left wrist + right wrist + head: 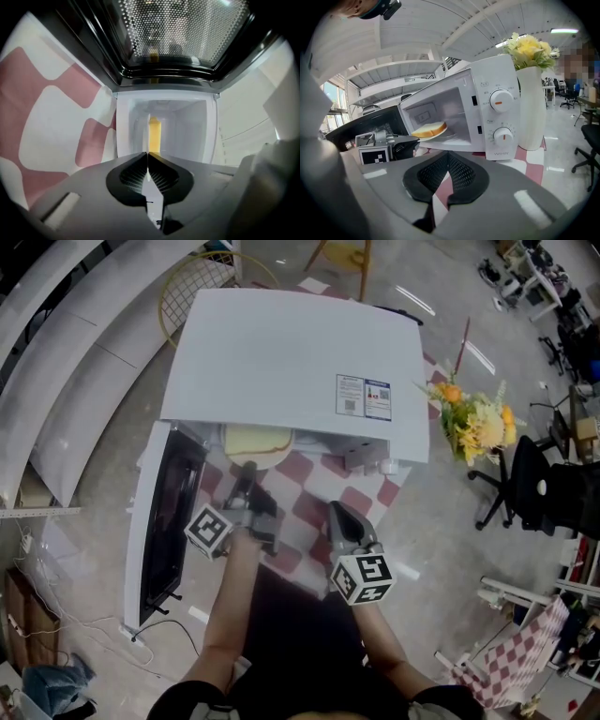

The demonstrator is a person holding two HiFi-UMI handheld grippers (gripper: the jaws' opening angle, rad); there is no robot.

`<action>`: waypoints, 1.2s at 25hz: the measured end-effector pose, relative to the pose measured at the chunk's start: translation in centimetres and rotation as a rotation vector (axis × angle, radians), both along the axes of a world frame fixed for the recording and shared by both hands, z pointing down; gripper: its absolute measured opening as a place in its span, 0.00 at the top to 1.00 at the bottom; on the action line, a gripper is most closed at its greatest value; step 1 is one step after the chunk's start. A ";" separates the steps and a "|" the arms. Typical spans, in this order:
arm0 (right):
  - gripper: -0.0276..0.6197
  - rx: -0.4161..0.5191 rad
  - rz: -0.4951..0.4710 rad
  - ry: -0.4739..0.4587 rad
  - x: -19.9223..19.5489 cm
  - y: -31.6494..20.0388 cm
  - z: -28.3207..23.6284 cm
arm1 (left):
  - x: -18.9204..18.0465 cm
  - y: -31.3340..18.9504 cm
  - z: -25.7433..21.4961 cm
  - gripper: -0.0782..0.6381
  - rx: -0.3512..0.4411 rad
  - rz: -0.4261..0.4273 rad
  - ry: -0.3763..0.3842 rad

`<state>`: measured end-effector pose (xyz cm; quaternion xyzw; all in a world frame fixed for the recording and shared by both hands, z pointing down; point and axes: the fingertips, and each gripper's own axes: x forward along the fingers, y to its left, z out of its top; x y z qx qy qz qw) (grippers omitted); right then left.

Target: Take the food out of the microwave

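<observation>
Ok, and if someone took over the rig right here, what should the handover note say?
Left gripper: shut on the rim of the plate, at the mouth of the microwave.
Right gripper: shut, empty, held back in front.
Bread lies on the plate, partly inside the cavity; door wide open.
Done: door open, plate gripped.
To do: draw plate out, set it on the checked cloth.

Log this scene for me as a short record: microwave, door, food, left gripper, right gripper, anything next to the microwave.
microwave: white, on a checked tablecloth
door: swung open
food: bread slice on a plate, at the cavity's mouth
left gripper: shut on the plate's rim
right gripper: shut, empty, held back from the microwave
beside microwave: vase of yellow flowers
</observation>
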<state>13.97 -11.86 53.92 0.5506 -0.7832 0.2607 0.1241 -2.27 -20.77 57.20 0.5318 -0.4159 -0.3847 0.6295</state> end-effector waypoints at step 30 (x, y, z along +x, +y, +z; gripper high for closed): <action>0.96 0.042 -0.013 -0.051 0.1 5.0 -1.8 | -0.5 7.9 -2.1 0.87 0.033 -0.040 0.018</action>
